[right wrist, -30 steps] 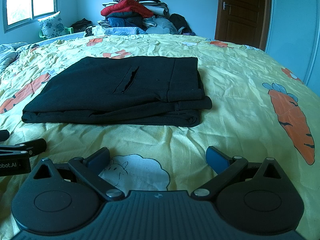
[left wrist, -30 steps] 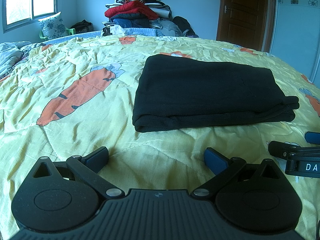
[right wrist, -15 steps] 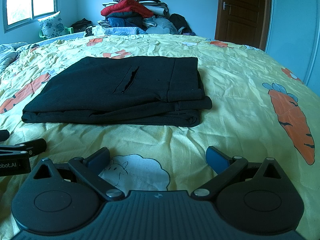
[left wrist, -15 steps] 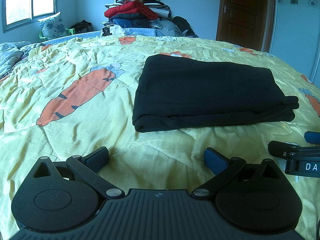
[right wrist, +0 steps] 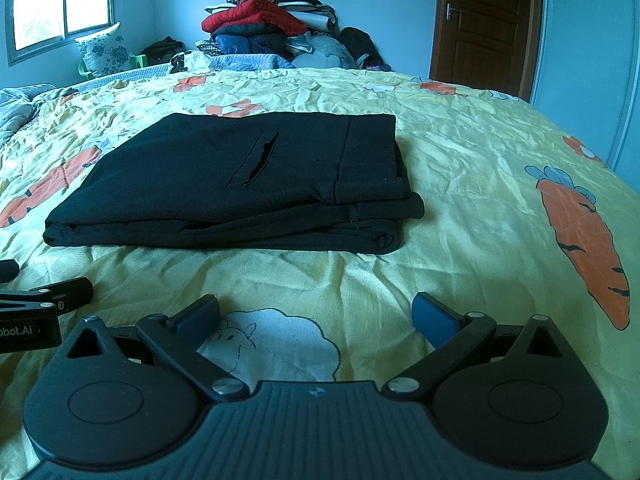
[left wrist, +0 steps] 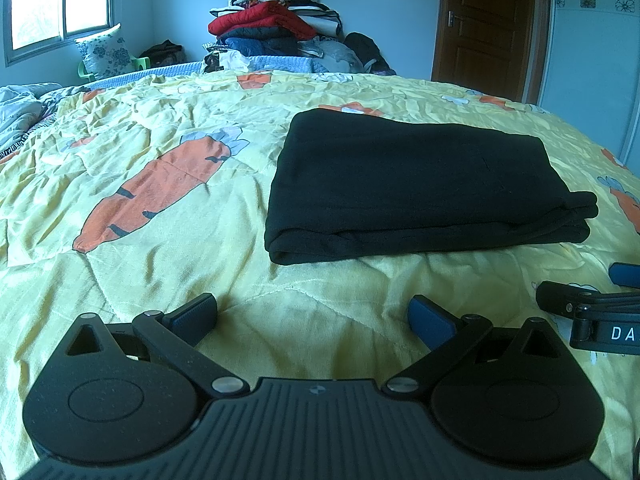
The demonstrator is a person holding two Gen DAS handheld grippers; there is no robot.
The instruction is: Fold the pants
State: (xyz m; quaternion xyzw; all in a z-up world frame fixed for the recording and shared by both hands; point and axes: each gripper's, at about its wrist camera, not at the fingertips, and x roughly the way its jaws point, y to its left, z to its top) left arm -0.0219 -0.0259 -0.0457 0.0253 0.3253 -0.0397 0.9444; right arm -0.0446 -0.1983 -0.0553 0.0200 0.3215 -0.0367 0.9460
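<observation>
Black pants (left wrist: 420, 184) lie folded in a flat rectangle on the yellow carrot-print bedspread (left wrist: 160, 208). In the right wrist view the pants (right wrist: 240, 184) show a slit pocket on top, with the waistband at the right end. My left gripper (left wrist: 314, 314) is open and empty, resting low on the bed in front of the pants' left end. My right gripper (right wrist: 316, 312) is open and empty, in front of the pants' right end. Each gripper shows at the edge of the other's view.
A tall pile of clothes (left wrist: 276, 28) stands beyond the bed's far edge. A brown door (left wrist: 484, 24) is at the back right. A window (left wrist: 60, 0) and a floral pillow (left wrist: 102, 54) are at the back left.
</observation>
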